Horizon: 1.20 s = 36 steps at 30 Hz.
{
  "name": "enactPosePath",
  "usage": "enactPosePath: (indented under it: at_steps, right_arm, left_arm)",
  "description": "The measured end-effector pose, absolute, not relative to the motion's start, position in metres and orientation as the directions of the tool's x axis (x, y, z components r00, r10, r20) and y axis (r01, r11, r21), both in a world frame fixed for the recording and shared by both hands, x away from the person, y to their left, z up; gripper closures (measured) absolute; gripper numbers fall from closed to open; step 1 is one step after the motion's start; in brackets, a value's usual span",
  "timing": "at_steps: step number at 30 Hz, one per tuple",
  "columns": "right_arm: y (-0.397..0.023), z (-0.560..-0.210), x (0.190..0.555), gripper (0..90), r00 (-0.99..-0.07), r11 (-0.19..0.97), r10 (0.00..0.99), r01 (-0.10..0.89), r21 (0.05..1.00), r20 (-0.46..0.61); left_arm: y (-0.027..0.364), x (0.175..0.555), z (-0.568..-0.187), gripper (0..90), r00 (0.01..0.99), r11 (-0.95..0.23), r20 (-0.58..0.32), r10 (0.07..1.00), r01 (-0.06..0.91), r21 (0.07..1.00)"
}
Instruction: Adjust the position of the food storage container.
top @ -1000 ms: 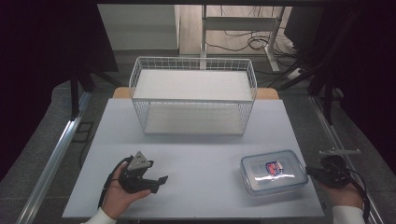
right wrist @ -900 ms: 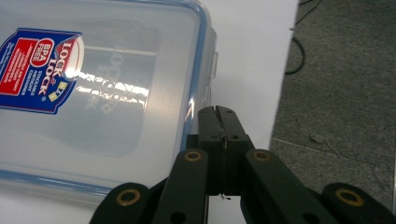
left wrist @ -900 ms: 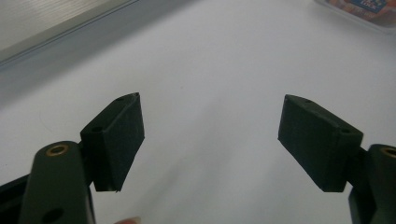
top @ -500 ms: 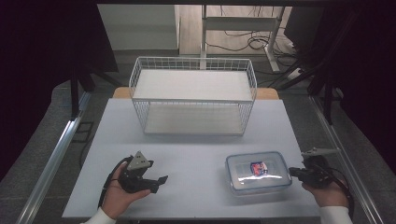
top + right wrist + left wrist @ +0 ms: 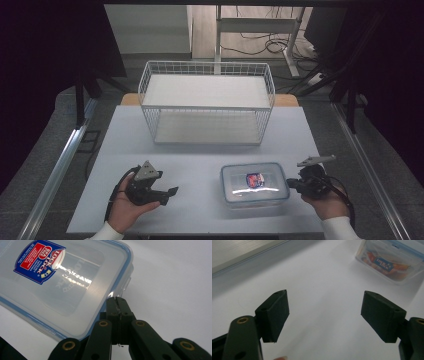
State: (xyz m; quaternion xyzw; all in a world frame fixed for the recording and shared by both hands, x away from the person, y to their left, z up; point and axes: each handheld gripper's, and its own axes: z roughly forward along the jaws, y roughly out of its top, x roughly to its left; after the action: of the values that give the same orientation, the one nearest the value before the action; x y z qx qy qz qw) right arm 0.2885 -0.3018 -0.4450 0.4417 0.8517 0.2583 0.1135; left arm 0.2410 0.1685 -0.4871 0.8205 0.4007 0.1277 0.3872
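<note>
— What changed on the white table (image 5: 200,155)?

— The clear lidded container (image 5: 255,183), at lower right a second earlier, sat nearer the frame's lower centre, below the wire basket (image 5: 207,105). The right gripper (image 5: 292,184), jaws clenched empty, pressed its end, apparently nudging it leftward.

— And the left gripper (image 5: 170,192)?

— Released, idle at lower left.

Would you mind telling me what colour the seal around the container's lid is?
Blue: a thin blue band runs round the clear lid of the container, best seen in the right gripper view.

Black two-jaw grippers (image 5: 172,190) — brass rivets, grey plates — white sleeves (image 5: 336,227).
</note>
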Motion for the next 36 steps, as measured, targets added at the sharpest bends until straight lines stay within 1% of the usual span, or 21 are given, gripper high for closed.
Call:
enactPosePath:
  at_steps: [7,16,19,23,25,29,30,31,33,34,36]
  right_arm:
    - [-0.280,-0.446,0.293,89.4,-0.620,0.502,0.784,0.668,0.550,0.037]
    - [-0.255,-0.446,0.295,89.4,-0.673,0.527,0.738,0.627,0.574,0.058]
    - [-0.243,-0.447,0.296,89.4,-0.690,0.533,0.720,0.618,0.579,0.074]
    - [-0.234,-0.447,0.296,89.4,-0.705,0.542,0.704,0.610,0.578,0.084]
    - [-0.224,-0.447,0.297,89.4,-0.727,0.547,0.677,0.600,0.584,0.113]
    - [-0.213,-0.447,0.300,89.4,-0.739,0.556,0.665,0.586,0.589,0.108]
    - [-0.211,-0.447,0.301,89.4,-0.742,0.546,0.658,0.587,0.598,0.127]
    - [-0.207,-0.448,0.302,89.4,-0.751,0.541,0.638,0.593,0.597,0.169]
    - [-0.202,-0.450,0.302,89.4,-0.762,0.548,0.622,0.589,0.594,0.180]
    - [-0.194,-0.450,0.302,89.4,-0.774,0.563,0.612,0.570,0.599,0.161]
    - [-0.193,-0.445,0.302,89.4,-0.774,0.564,0.618,0.559,0.608,0.138]
  left_arm:
    - [0.172,0.242,-0.486,21.8,0.635,-0.366,-0.103,0.765,0.561,0.742]
    - [0.188,0.244,-0.482,21.7,0.588,-0.315,-0.109,0.801,0.571,0.758]
    - [0.194,0.246,-0.483,21.7,0.571,-0.288,-0.129,0.811,0.580,0.762]
    - [0.195,0.247,-0.482,21.7,0.566,-0.281,-0.132,0.814,0.582,0.763]
    - [0.196,0.247,-0.482,21.7,0.564,-0.283,-0.126,0.816,0.580,0.764]
    - [0.196,0.246,-0.482,21.7,0.561,-0.283,-0.123,0.818,0.579,0.765]
    - [0.196,0.247,-0.482,21.7,0.560,-0.283,-0.122,0.819,0.580,0.764]
    - [0.196,0.247,-0.482,21.7,0.560,-0.283,-0.122,0.819,0.580,0.764]
    - [0.197,0.247,-0.482,21.7,0.560,-0.284,-0.120,0.820,0.579,0.764]
    - [0.197,0.247,-0.482,21.7,0.561,-0.286,-0.118,0.819,0.579,0.764]
    - [0.198,0.246,-0.482,21.7,0.560,-0.284,-0.119,0.820,0.579,0.764]
